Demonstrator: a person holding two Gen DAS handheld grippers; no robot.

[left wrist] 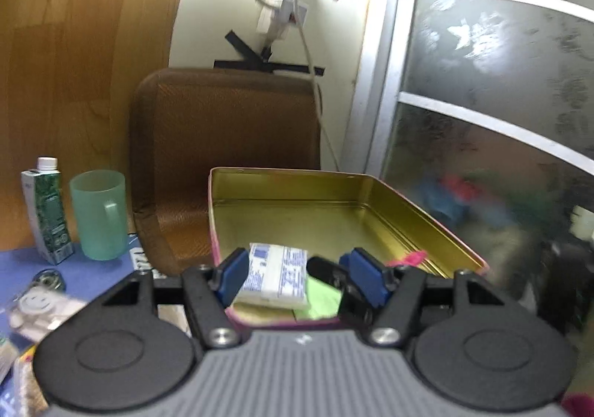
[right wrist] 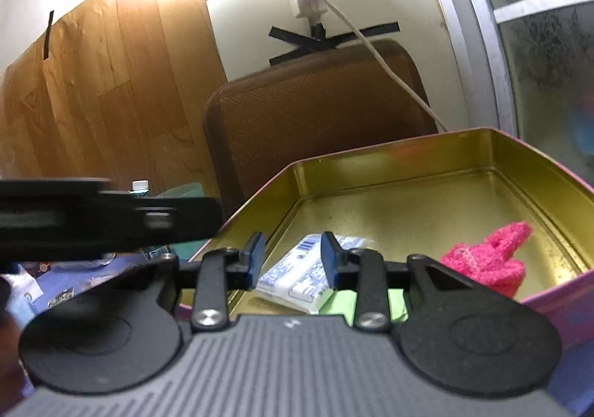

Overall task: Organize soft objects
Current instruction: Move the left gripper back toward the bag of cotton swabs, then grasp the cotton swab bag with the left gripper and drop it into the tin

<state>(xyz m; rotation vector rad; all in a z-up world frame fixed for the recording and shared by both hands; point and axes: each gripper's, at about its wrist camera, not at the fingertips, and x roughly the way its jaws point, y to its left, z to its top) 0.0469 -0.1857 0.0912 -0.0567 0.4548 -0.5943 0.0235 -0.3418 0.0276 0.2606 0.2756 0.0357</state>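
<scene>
With both grippers, left [left wrist: 297,277] and right [right wrist: 293,261], open and empty over the tin [left wrist: 427,216], a careless retreat may snag the packet [left wrist: 276,276].

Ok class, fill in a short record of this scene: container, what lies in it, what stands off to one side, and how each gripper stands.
container: open gold-lined tin
contents: white tissue pack, pink knitted piece, green sheet
beside the tin: green cup, carton
left gripper: open, over the tissue pack
right gripper: open, nothing gripped
</scene>
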